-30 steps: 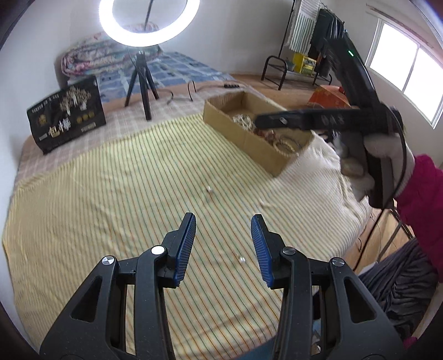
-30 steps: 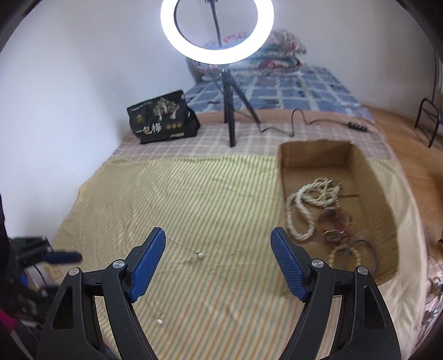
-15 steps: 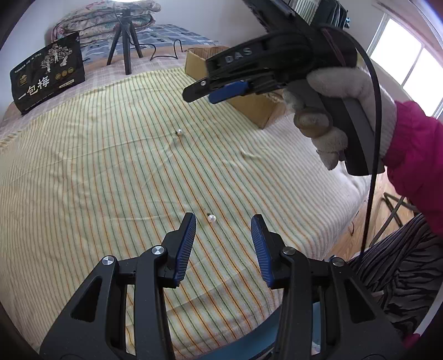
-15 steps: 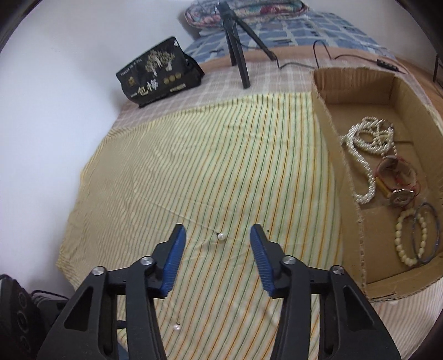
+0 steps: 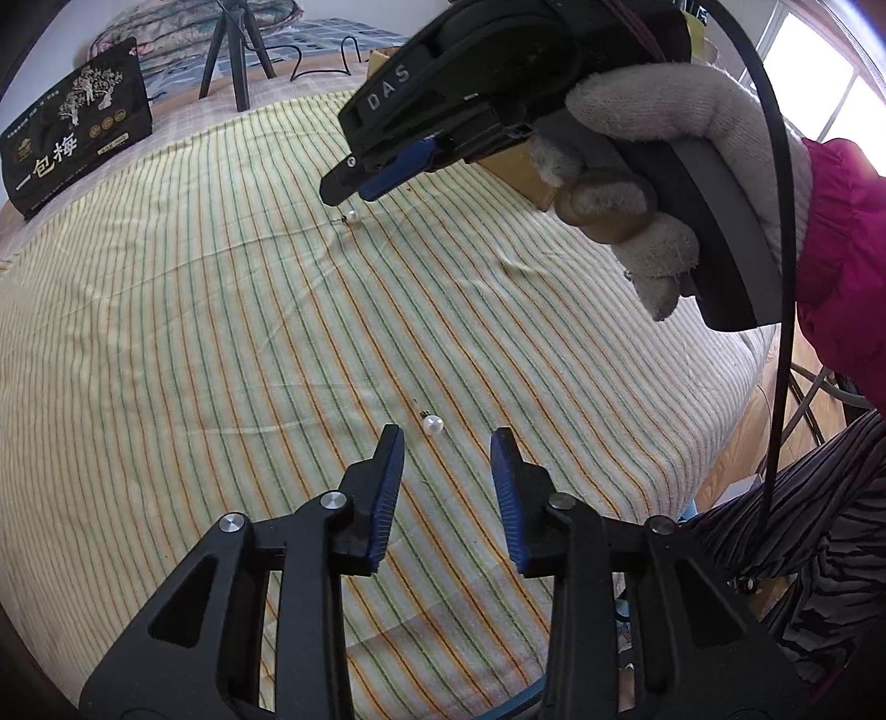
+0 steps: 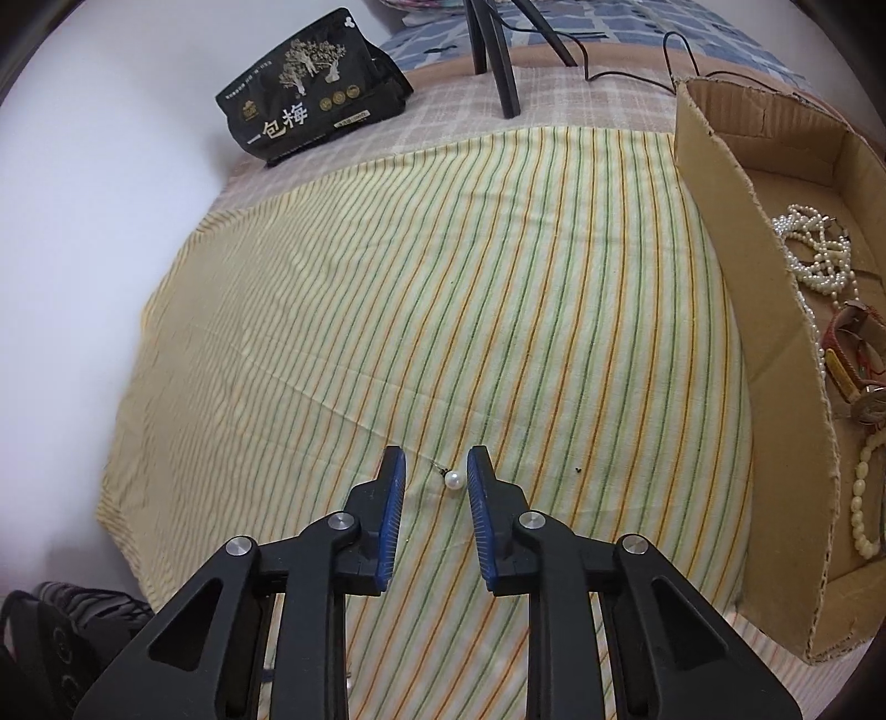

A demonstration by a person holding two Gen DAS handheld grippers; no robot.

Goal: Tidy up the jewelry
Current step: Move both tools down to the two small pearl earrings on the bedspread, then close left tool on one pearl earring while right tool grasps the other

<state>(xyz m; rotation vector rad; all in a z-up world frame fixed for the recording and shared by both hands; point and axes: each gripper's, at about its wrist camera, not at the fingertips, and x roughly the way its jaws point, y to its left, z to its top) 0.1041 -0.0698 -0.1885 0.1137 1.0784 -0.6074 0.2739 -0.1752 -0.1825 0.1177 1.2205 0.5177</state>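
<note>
A home bedroom: a bed under a striped sheet [image 6: 443, 277], folded quilts [image 5: 166, 22] and a window [image 5: 830, 72].

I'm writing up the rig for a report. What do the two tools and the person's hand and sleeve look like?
Both tools, left tool and right tool, have black skeletal frames with silver rivets and ribbed blue pads. From the left wrist view, the right tool's body bears white "DAS" lettering, and a black cable trails from it. The hand wears a grey-white knit glove; the sleeve is magenta.
</note>
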